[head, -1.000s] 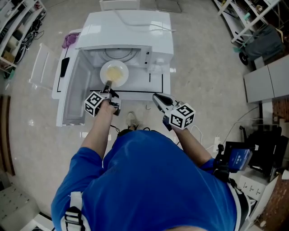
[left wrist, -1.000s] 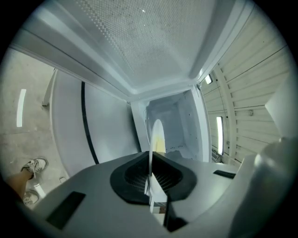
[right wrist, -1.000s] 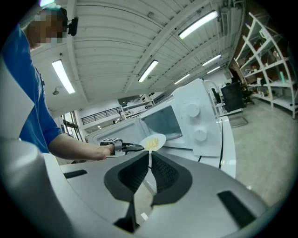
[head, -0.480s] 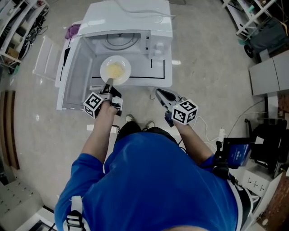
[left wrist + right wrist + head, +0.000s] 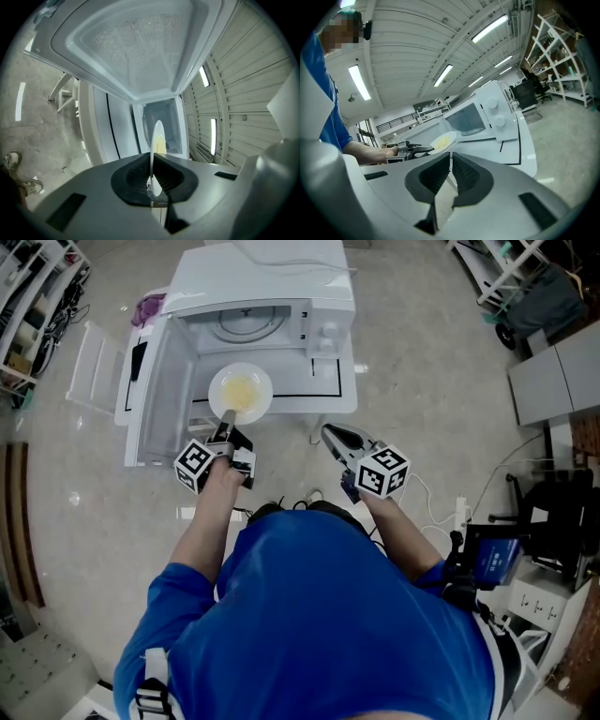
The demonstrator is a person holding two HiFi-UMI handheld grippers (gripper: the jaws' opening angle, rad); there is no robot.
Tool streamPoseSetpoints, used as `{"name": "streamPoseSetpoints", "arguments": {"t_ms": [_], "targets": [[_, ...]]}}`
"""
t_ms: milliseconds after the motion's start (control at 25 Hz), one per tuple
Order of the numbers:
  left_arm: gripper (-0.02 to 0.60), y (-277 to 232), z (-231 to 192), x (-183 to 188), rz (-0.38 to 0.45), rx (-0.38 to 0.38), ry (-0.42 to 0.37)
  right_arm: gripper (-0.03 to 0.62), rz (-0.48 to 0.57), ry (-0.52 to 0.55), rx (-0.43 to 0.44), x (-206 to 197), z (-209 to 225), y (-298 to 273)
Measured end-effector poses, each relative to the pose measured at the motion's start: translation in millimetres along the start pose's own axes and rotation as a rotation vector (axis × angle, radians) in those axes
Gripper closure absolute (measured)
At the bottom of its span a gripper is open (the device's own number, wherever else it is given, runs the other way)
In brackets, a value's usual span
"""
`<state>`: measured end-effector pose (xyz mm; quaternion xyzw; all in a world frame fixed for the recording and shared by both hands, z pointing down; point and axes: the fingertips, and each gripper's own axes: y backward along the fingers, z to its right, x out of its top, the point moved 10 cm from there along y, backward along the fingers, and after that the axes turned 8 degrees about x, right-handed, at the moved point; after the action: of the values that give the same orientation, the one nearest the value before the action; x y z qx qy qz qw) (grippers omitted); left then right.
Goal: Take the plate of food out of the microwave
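Observation:
A white plate with yellow food on it hangs level just in front of the open white microwave. My left gripper is shut on the plate's near rim. In the left gripper view the plate is seen edge-on, clamped between the dark pads, with the microwave cavity beyond. The microwave door stands swung open to the left. My right gripper is held to the right of the plate, apart from it, shut on nothing. Its own view shows the plate and the microwave ahead.
The microwave sits on a white table. A purple cloth lies behind its left corner and a white rack stands left of the door. Shelving lines the far left. Grey cabinets, cables and power strips fill the right.
The plate has come out of the microwave cavity toward the person, still in my left gripper. My right gripper has stayed about where it was.

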<state>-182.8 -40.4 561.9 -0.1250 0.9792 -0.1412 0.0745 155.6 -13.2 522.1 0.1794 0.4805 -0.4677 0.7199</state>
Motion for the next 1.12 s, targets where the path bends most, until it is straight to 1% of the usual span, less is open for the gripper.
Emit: {"name": "streamPoseSetpoints", "arguments": {"t_ms": [160, 480, 760, 1120], "targets": [[0.561, 6, -5, 12, -0.022, -0.010, 0.000, 0.572, 0.012, -0.013, -0.026, -7, -9, -10], [0.561, 7, 1, 11, -0.062, -0.019, 0.000, 0.579, 0.022, -0.045, -0.052, -6, -10, -15], [0.561, 7, 2, 18, -0.072, -0.023, -0.009, 0.588, 0.012, -0.049, -0.074, -1, -10, -22], [0.561, 3, 4, 18, -0.084, -0.028, -0.023, 0.588, 0.006, -0.048, -0.091, 1, -10, -21]]}}
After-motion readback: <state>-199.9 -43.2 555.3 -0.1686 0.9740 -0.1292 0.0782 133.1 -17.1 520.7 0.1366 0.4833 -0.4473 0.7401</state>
